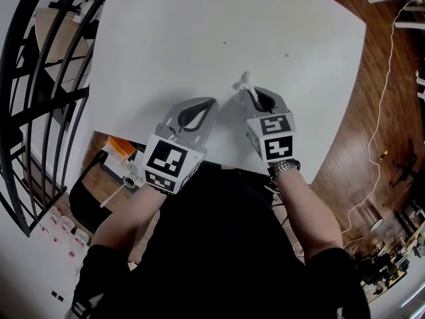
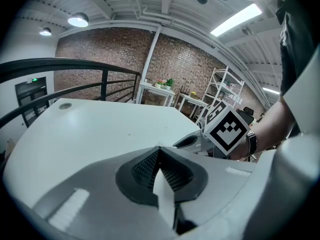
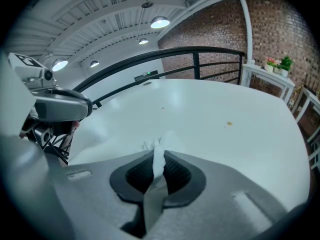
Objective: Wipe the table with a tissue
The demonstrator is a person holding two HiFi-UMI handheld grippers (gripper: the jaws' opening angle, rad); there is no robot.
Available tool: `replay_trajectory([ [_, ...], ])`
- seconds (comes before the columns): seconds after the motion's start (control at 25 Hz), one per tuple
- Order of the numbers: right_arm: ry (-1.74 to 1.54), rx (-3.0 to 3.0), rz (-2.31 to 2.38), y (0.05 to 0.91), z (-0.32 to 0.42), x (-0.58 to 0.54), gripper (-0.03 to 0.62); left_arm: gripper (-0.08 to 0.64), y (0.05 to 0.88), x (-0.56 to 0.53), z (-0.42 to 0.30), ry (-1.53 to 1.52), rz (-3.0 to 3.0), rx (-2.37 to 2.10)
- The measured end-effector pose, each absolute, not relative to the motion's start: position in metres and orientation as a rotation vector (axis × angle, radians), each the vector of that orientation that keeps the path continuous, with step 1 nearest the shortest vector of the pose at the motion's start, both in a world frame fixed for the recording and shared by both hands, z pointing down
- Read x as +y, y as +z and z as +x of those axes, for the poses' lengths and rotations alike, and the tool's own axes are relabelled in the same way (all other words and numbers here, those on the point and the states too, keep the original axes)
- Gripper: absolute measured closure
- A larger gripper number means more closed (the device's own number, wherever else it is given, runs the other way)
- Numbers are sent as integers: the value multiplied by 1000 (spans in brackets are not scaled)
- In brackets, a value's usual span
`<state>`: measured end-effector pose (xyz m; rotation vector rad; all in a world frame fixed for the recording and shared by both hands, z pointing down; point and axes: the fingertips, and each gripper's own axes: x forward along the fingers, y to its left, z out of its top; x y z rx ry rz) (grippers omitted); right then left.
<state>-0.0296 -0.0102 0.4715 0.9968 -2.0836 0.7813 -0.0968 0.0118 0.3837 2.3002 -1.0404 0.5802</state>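
The right tool (image 1: 248, 93) is clamped on a white tissue (image 1: 243, 82) (it pokes past the tips) over the counter (image 1: 199, 38). The left tool (image 1: 212, 103) sits just beside, jaws together.

No legible words or numbers, square coded markers on left cube (image 1: 166, 161), right cube (image 1: 275, 137)

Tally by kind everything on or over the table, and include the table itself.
Tongs: 2, left tongs and right tongs
Tissue: 2, a wad pinched in the right tongs, a white strip, seemingly tissue, in the left tongs
Specks: 2
Table: 1
Total: 7
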Motion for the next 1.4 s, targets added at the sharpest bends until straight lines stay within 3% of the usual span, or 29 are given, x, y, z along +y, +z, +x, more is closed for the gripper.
replay_trajectory([
  [1.4,793,-2064,1052,465,-42,-18,574,548,380,6,-107,569,2344,-958],
])
